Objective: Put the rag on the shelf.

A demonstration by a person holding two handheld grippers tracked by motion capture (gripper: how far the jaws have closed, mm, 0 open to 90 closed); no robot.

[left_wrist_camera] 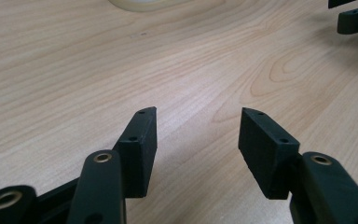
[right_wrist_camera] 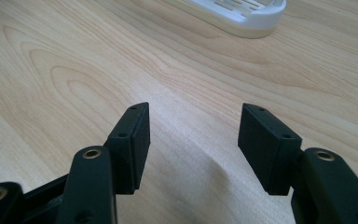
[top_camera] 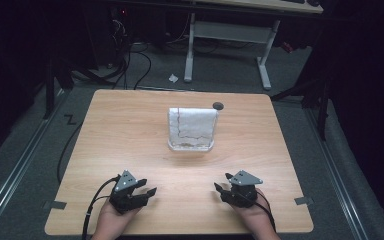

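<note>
Both black two-jaw grippers, left (top_camera: 147,192) and right (top_camera: 220,189), low over pale wooden table (top_camera: 130,135), jaws spread wide, nothing held. White cloth draped on white slotted plastic rack (top_camera: 192,129) at table centre, well apart. Approach stage, by judgement; next: forward reach to cloth edges.

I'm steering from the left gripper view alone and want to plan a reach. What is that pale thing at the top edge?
Observer: A white rack with a white cloth draped over it, mid-table in the high view.
Operator: Is my left gripper near it?
Observer: No. The left gripper sits near the table's front edge, well short of the rack.
Operator: And those black jaws at my top right?
Observer: That's the right gripper, open and empty, with bare wood between its jaws in its own view.
</note>
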